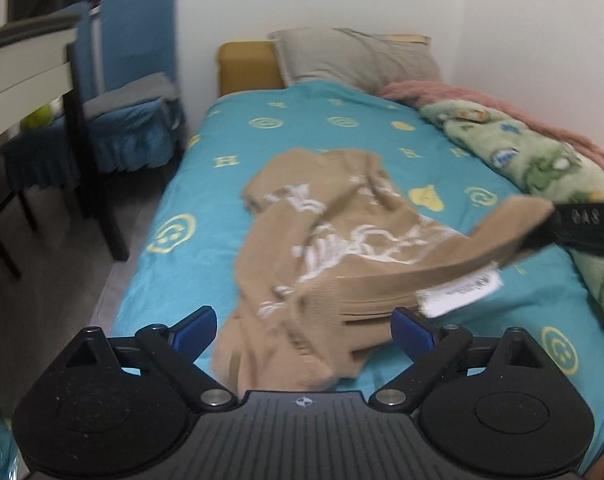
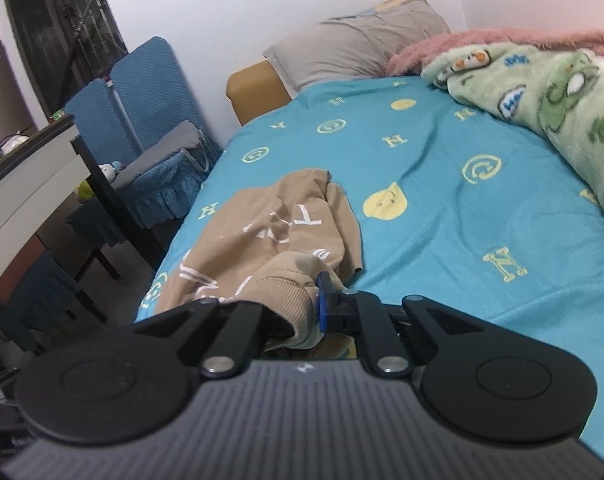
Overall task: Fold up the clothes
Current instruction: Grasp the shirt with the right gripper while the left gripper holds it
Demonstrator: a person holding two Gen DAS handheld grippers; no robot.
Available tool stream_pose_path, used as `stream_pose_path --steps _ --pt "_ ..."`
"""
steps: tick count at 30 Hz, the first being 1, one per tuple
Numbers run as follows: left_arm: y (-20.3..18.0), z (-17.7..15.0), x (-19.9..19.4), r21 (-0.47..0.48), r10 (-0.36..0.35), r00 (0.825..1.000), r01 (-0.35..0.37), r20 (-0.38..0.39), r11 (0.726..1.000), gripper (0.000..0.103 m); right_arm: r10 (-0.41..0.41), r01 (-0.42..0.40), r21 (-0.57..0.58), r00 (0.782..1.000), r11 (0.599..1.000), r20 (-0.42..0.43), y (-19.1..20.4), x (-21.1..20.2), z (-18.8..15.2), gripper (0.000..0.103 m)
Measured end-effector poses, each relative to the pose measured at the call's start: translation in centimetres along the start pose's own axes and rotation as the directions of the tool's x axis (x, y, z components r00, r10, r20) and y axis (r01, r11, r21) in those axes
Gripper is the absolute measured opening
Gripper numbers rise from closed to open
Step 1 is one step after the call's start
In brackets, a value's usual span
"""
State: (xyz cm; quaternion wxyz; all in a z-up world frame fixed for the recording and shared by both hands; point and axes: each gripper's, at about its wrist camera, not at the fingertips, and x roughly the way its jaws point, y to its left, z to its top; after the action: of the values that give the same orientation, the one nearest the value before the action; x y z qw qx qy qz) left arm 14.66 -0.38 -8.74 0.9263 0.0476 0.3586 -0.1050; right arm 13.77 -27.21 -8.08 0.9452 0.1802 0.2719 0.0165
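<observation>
lying crumpled on the teal bedsheet (image 1: 230, 200) is a tan sweatshirt (image 1: 302, 240) with white lettering, spread toward the bed's near left side. the right tongs (image 2: 311, 300) are clamped on its ribbed hem (image 2: 280, 304), lifting that edge off the bed; a white label (image 1: 457, 292) hangs from the raised fabric. the left tongs (image 1: 303, 330) stand wide apart just above the garment's near folds, gripping nothing. a grey pillow (image 1: 353, 60) and a green cartoon blanket (image 1: 533, 156) lie farther back.
</observation>
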Motion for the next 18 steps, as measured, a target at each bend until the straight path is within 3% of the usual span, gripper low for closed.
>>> stream_pose_path --steps 3,7,11,15,18 --pt "-1.9 -0.2 0.2 0.060 0.006 1.000 -0.007 0.015 0.998 0.095 0.011 -0.010 -0.021 0.999 1.000 0.032 0.7 -0.6 0.2 0.010" --pt "-2.5 -0.1 2.7 0.082 0.128 0.992 -0.127 -0.007 0.988 0.095 0.027 -0.023 -0.038 0.994 0.999 0.105 1.1 -1.7 0.4 0.010" --pt "-1.4 -0.2 3.7 0.060 0.250 0.968 -0.249 -0.022 0.967 0.094 0.014 -0.008 -0.028 0.975 1.000 0.224 0.9 -3.4 0.7 0.010" --pt "1.2 0.2 1.0 -0.100 0.345 0.936 -0.337 0.071 0.936 0.094 -0.077 0.079 0.004 0.956 0.997 0.284 0.2 -4.0 1.0 0.010" --pt "3.2 0.5 -2.9 -0.266 0.352 0.914 -0.295 0.203 0.918 0.100 -0.142 0.146 0.007 0.955 0.989 0.261 -0.3 -3.1 0.9 0.013"
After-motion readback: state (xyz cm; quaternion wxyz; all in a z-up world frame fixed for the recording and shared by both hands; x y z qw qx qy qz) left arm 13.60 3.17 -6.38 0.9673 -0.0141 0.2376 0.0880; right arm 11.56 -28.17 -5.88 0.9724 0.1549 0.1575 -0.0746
